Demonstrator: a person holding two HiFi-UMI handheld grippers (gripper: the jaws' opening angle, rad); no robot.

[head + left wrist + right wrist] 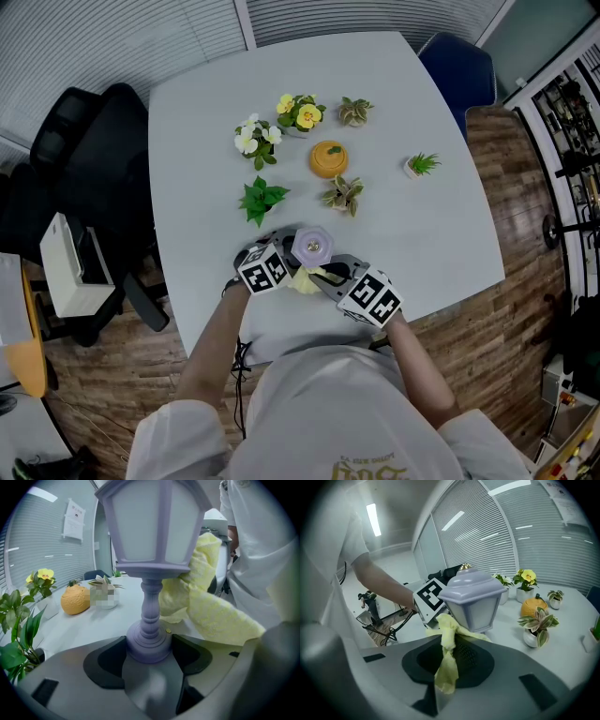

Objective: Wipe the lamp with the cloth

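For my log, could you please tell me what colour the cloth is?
Pale yellow cloth; clearest in the left gripper view.

Lamp top cut off, left gripper view; cloth mostly hidden, head view.

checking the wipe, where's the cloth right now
Head view, near the table's front edge: the cloth is pinched in the right gripper against the lamp.

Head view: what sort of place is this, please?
Probably an office or meeting room: a large white table, a black office chair beside it, and slatted window blinds along the wall.
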